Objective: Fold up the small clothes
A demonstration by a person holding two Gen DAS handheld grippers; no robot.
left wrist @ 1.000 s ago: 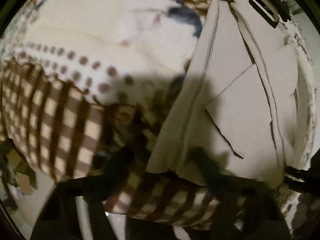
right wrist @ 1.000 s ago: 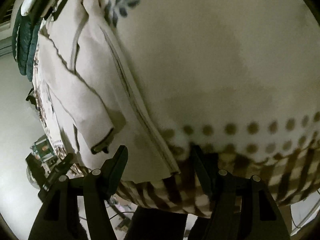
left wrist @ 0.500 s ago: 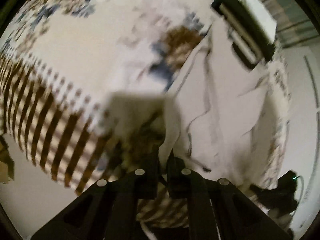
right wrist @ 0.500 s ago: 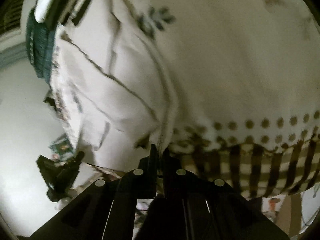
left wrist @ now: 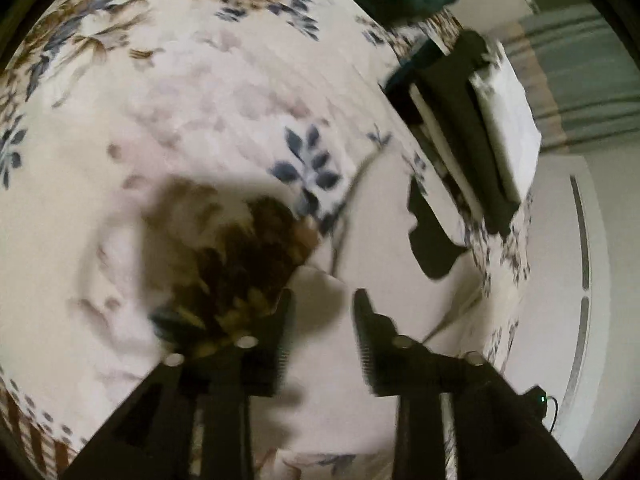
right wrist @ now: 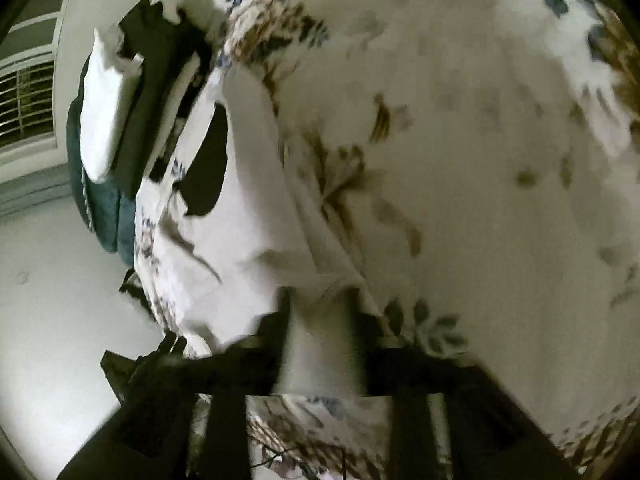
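A cream-white garment [left wrist: 384,240] lies folded over on a floral bedspread [left wrist: 200,100]. It also shows in the right wrist view [right wrist: 248,216]. My left gripper [left wrist: 322,312] is open, its fingers standing apart over the garment's near folded edge. My right gripper [right wrist: 320,312] is open too, with the garment's edge lying between its fingers [right wrist: 276,332]. A dark patch [left wrist: 430,236] shows on the garment's far part. Both views are blurred.
A stack of folded clothes, black and white [left wrist: 488,132], sits at the far edge of the bed; it also shows in the right wrist view [right wrist: 120,108]. A dark teal item [right wrist: 100,216] lies beside it. A pale floor [right wrist: 48,300] lies beyond the bed edge.
Both grippers were shut on the garment's edge half a second ago and have opened. The garment edge has been carried forward over itself and let go. The checked border has dropped out of view.
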